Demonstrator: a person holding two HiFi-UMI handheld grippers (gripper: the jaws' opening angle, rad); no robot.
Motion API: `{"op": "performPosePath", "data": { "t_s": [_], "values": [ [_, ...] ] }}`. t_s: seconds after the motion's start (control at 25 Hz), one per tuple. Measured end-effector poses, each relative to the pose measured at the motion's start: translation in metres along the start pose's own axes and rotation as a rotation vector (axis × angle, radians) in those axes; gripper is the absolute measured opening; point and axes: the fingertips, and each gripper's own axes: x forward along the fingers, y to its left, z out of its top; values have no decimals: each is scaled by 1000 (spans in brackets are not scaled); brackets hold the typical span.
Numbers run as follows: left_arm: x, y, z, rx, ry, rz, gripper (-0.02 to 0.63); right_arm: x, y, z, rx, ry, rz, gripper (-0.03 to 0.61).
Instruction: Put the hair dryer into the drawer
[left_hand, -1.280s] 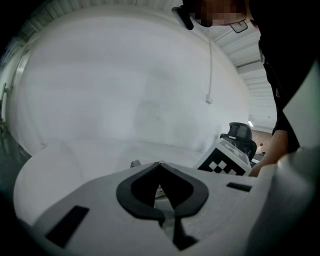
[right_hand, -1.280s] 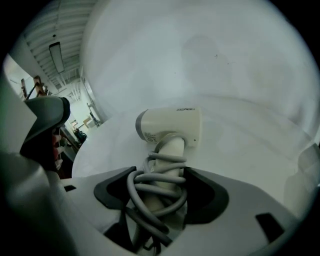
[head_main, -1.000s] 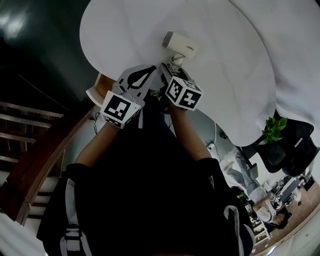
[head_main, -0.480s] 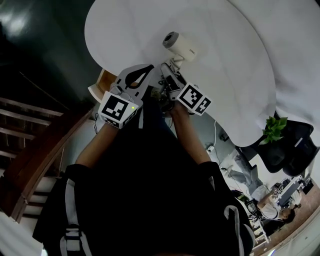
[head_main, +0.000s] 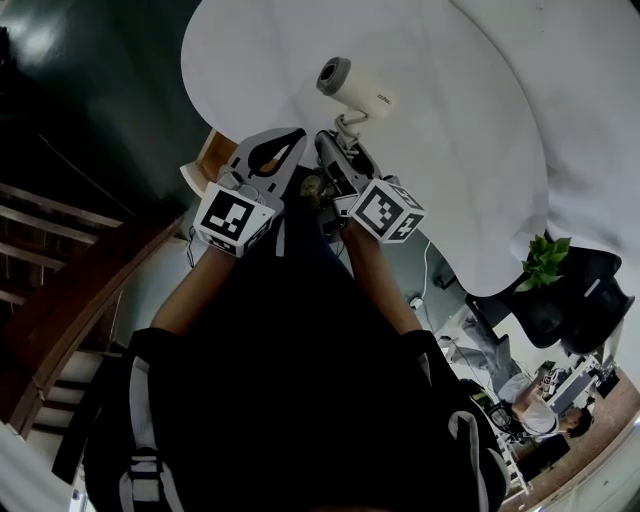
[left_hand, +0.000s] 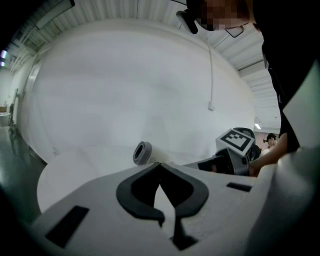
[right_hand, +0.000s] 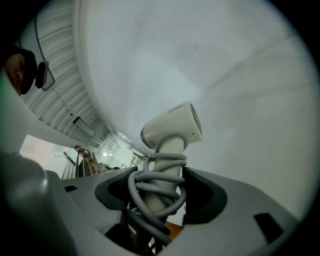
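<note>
A white hair dryer (head_main: 352, 90) hangs just above the white table (head_main: 450, 130), its nozzle turned up toward my head. My right gripper (head_main: 343, 140) is shut on the dryer's handle (right_hand: 167, 165), which has its grey cord (right_hand: 155, 192) wound round it. The barrel (right_hand: 175, 127) stands above the jaws. To the left, my left gripper (head_main: 290, 140) is shut with nothing in it, level with the dryer (left_hand: 142, 152). A wooden drawer edge (head_main: 203, 165) shows under the table rim beside the left gripper.
Wooden stairs (head_main: 40, 270) lie at the left, below the dark floor. A potted plant (head_main: 545, 260) and a dark chair (head_main: 585, 295) stand right of the table. People sit at desks (head_main: 530, 400) at the lower right.
The right gripper has lifted the hair dryer off the table and tipped it, so the nozzle now faces up. The left gripper has shifted slightly, still shut.
</note>
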Motion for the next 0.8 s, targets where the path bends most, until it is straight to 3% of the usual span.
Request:
{"op": "performPosePath", "data": {
  "t_s": [0.32,0.8],
  "values": [
    [-39,16,14,-16,-62,74,8,2,54,-11,-51,26,103,293],
    [-107,53,-3,-59,-97,228,8,24,105,-55,-217,160,195,293]
  ]
}}
